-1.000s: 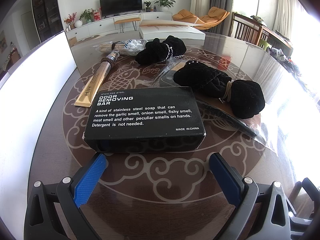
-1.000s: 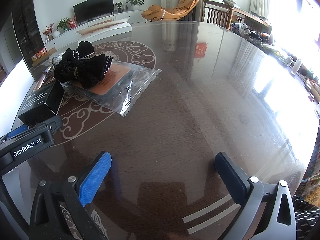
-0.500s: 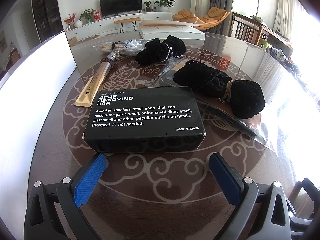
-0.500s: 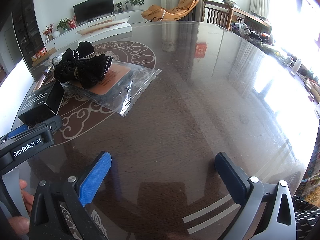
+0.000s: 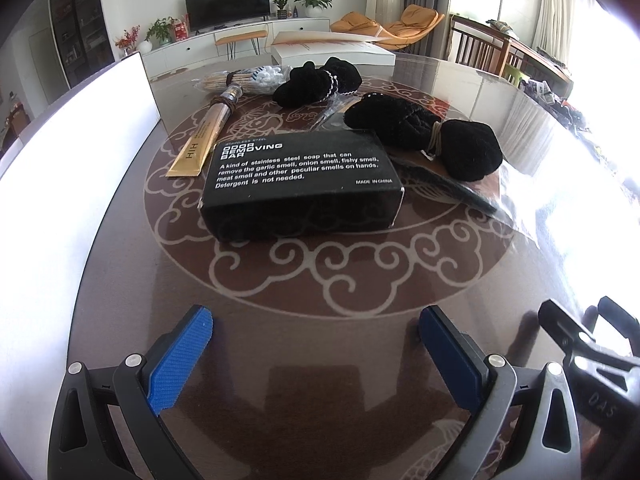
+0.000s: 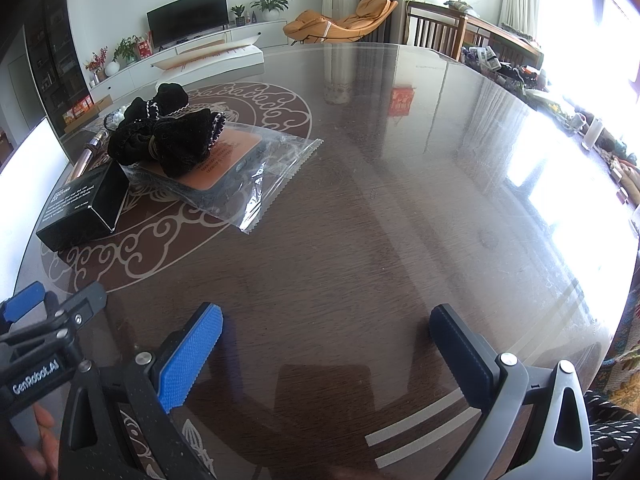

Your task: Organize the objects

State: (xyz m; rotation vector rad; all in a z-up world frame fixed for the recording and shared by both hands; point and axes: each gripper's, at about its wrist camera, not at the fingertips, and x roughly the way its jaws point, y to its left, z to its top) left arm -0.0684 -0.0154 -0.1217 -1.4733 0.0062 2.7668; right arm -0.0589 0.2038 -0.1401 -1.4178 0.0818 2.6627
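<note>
A black soap box lies flat on the round glass-topped table, some way ahead of my open left gripper. To its right a black fabric bundle rests on a clear plastic bag holding an orange card. A second black bundle, a gold packet and a bag of cotton swabs lie farther back. My right gripper stands open over bare table, right of the black soap box; nothing sits between its fingers.
A white panel stands along the table's left edge. A white flat box sits at the far rim. Wooden chairs stand beyond the table. The left gripper's body shows at the right view's lower left, with part of a hand.
My left gripper has pulled back and risen, so the soap box sits farther away. The right view has shifted slightly, and the left gripper has moved further into its lower left.
</note>
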